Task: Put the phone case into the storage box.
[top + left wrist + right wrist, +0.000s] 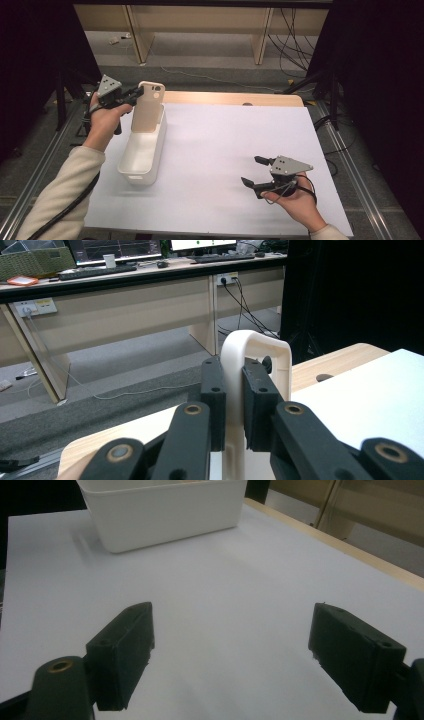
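A cream phone case [148, 109] stands upright over the far end of a white rectangular bin [131, 172] at the left of the table. My left gripper [137, 93] is shut on the case's top left edge. In the left gripper view the black jaws pinch the case's rim [256, 346] at my left gripper [234, 390]. Whether the case's lower end touches the bin I cannot tell. At the right front, my right gripper [251, 170] hovers open over the white table sheet, nothing between its jaws [232, 645]. The bin [165, 510] lies farther off in the right gripper view.
A white sheet [225, 145] covers the table, with a wooden strip [235, 98] along the far edge. Beyond are desk legs [140, 35] and floor cables [292, 45]. Dark curtains flank both sides. Metal rails [45, 165] run beside the table.
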Demonstrator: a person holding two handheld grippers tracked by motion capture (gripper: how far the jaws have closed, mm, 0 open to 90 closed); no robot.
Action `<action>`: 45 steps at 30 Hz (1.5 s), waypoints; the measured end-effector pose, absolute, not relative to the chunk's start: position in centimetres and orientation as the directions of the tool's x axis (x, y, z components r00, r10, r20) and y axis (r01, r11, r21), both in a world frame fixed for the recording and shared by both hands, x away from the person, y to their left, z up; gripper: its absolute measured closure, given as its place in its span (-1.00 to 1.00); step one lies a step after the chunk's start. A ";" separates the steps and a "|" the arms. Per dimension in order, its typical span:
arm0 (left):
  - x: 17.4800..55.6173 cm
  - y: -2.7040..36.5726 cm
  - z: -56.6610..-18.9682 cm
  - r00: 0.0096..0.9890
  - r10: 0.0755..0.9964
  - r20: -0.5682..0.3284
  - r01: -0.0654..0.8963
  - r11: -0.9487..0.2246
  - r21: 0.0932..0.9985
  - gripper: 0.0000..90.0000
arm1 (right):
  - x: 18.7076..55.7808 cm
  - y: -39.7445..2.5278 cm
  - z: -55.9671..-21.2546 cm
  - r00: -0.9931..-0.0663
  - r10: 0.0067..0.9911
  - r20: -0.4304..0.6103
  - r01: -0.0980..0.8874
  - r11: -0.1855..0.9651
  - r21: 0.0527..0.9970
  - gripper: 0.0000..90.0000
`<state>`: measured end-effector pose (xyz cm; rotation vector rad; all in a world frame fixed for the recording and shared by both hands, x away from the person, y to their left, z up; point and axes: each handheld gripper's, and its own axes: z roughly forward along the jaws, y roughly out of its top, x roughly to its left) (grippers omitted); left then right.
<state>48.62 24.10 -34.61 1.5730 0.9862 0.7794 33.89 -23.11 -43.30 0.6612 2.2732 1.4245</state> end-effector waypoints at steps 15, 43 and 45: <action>49.4 24.1 -35.1 0.435 0.900 0.002 0.193 -0.095 0.977 0.81 | 33.9 -23.1 -43.3 -0.818 0.571 -0.070 0.187 0.379 0.906 -0.56; 51.2 24.4 -35.3 0.450 0.886 0.111 0.157 -0.201 0.967 0.81 | 33.9 -23.0 -43.5 -0.817 0.572 -0.070 0.181 0.370 0.911 -0.56; 51.3 24.5 -35.4 0.448 0.887 0.114 0.160 -0.204 0.966 0.81 | 33.9 -23.0 -43.5 -0.818 0.571 -0.070 0.181 0.371 0.911 -0.56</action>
